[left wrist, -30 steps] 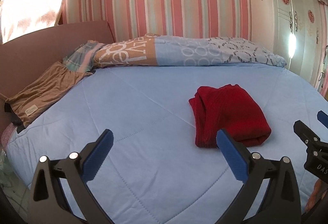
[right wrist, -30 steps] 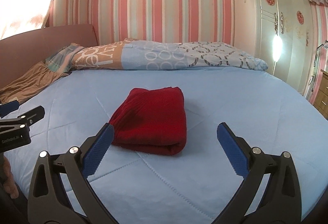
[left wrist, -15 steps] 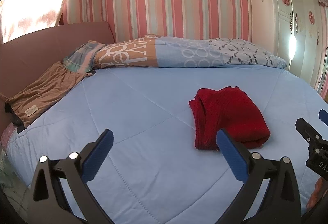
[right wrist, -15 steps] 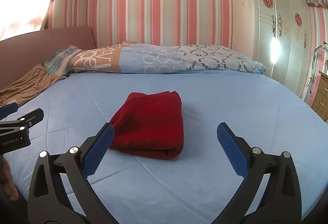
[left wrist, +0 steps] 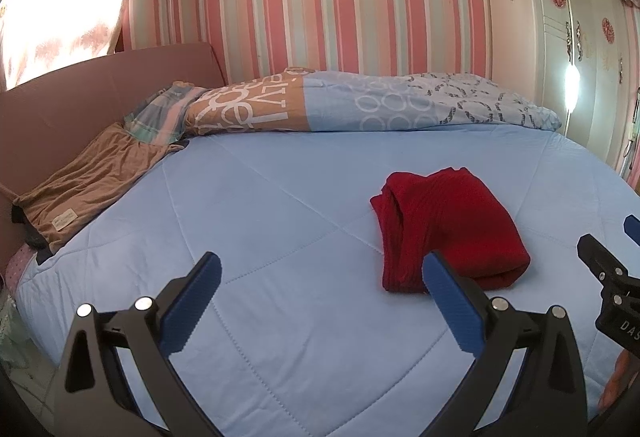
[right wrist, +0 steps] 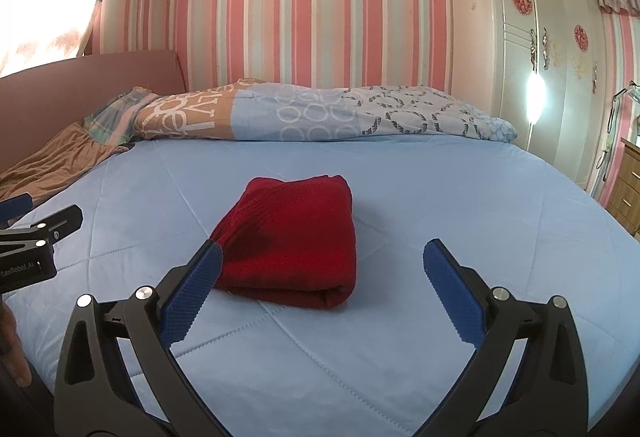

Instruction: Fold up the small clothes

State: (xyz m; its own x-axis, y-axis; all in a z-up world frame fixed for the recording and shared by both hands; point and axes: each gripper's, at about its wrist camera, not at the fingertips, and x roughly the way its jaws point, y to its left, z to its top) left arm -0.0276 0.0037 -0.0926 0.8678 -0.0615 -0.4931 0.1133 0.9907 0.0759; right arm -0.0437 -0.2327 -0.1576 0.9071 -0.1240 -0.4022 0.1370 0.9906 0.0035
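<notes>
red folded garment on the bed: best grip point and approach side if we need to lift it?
Probably the thick rounded fold edge at the near end of the red garment, approached low from the front by the right gripper, jaws open. That edge bundles all layers; the loose layered ends show on its left side in the left wrist view.

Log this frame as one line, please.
red garment: folded, on blue quilt | left gripper: jaws open, empty | right gripper: jaws open, empty
</notes>
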